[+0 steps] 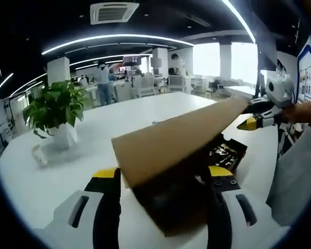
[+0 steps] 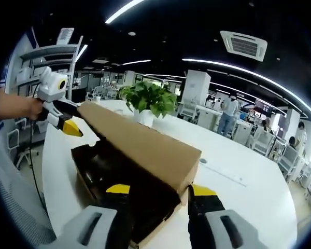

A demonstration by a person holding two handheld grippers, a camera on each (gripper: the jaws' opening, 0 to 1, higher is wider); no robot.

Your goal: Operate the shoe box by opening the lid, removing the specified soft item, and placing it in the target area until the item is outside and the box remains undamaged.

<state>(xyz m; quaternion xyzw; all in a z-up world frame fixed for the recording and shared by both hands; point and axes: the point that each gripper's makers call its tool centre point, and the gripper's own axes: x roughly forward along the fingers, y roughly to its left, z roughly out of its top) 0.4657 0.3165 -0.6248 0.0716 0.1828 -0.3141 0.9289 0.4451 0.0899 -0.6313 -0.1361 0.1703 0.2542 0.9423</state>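
A brown cardboard lid is raised at a slant over the dark shoe box, which rests on the white table. My left gripper clasps the near end of the lid across its width, one yellow-tipped jaw on each side. At the far end of the lid is my right gripper, held by a hand. In the right gripper view the lid runs away from my right gripper, which clasps its near end over the box; the left gripper is at the far end. Dark contents show under the lid.
A potted green plant in a white pot stands on the table beside the box, seen also as the plant beyond the lid. Bare table lies around. People, desks and pillars are far behind. A person's grey clothing is at the table edge.
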